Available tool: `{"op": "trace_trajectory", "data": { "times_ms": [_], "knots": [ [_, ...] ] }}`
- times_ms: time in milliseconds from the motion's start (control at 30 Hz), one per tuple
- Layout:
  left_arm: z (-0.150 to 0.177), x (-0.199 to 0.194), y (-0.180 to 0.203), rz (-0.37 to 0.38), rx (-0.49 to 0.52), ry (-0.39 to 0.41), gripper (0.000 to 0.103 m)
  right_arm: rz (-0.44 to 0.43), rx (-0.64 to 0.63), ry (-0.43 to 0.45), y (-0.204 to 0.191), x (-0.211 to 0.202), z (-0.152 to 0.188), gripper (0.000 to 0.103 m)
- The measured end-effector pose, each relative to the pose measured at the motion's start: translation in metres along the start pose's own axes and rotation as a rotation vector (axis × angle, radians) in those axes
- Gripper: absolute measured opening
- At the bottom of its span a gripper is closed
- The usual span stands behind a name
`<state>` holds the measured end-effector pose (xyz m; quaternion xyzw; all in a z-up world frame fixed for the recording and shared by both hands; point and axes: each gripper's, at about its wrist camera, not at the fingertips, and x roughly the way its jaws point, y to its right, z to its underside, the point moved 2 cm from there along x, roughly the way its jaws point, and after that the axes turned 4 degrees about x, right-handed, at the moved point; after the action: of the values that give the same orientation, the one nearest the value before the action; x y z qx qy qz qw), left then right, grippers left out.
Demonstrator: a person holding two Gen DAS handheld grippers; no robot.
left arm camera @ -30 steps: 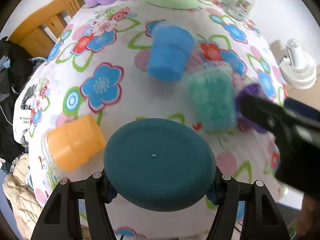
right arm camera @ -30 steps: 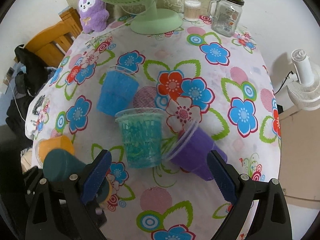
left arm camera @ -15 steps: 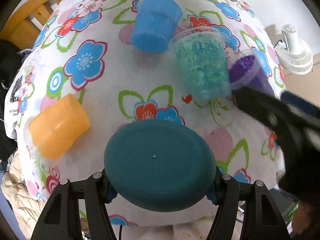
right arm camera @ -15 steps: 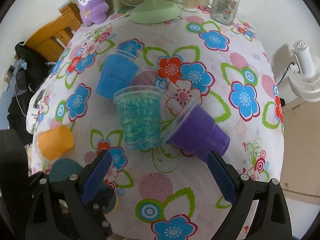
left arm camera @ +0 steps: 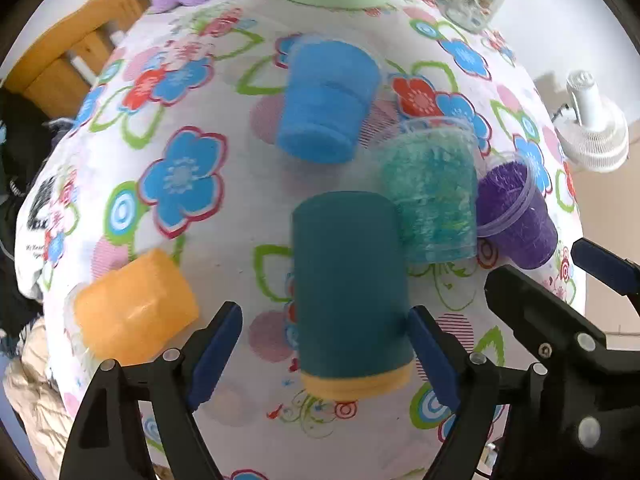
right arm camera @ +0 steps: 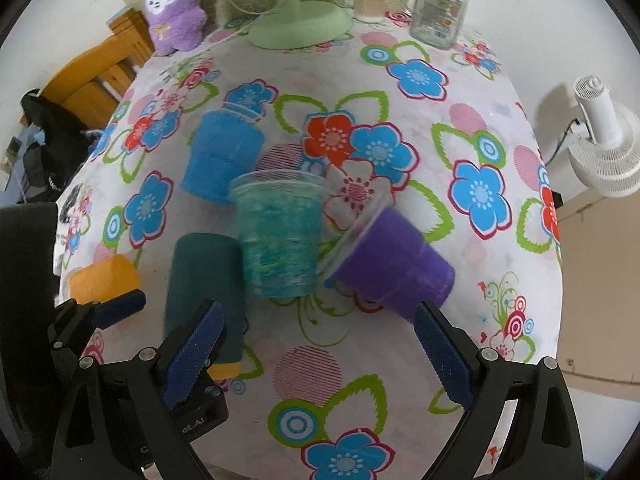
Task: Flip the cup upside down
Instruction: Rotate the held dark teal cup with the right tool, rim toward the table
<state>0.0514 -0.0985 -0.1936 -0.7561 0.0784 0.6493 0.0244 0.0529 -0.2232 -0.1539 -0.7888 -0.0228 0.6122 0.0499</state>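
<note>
A dark teal cup (left arm camera: pixel 348 280) with a yellow rim stands upside down on the flowered tablecloth (left arm camera: pixel 224 208), rim on the cloth; it also shows in the right wrist view (right arm camera: pixel 204 292). My left gripper (left arm camera: pixel 326 348) is open, its blue pads on either side of the cup with gaps showing. My right gripper (right arm camera: pixel 316 344) is open and empty, just in front of a purple cup (right arm camera: pixel 392 268) that lies tilted on its side.
Blue (left arm camera: pixel 326 106), glittery teal-green (left arm camera: pixel 432 188) and orange (left arm camera: pixel 132 312) cups stand or lie around the teal cup. A green fan base (right arm camera: pixel 300 24), a glass jar (right arm camera: pixel 440 4) and a purple plush (right arm camera: pixel 172 12) are at the back. A wooden chair (right arm camera: pixel 92 80) is at left.
The teal cup was held in my left gripper with its base toward the camera; now it stands inverted on the cloth and the left jaws have opened off it. The right gripper stayed open.
</note>
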Motion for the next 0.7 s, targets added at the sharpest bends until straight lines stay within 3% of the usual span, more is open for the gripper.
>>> {"op": "trace_trajectory", "data": {
  "times_ms": [200,367,700],
  "knots": [
    [0.02,-0.024,-0.022,-0.044,-0.033,0.034,0.088,-0.047,-0.064,0.023,-0.024,-0.012,0.002,0.097],
    [0.022,-0.036,-0.055,-0.095,0.006,0.031,0.089,-0.044,-0.096,0.043,-0.053,-0.017,0.008,0.097],
    [0.006,-0.023,-0.092,-0.073,0.141,0.025,0.09,-0.002,0.045,-0.022,-0.086,0.018,0.004,0.088]
  ]
}}
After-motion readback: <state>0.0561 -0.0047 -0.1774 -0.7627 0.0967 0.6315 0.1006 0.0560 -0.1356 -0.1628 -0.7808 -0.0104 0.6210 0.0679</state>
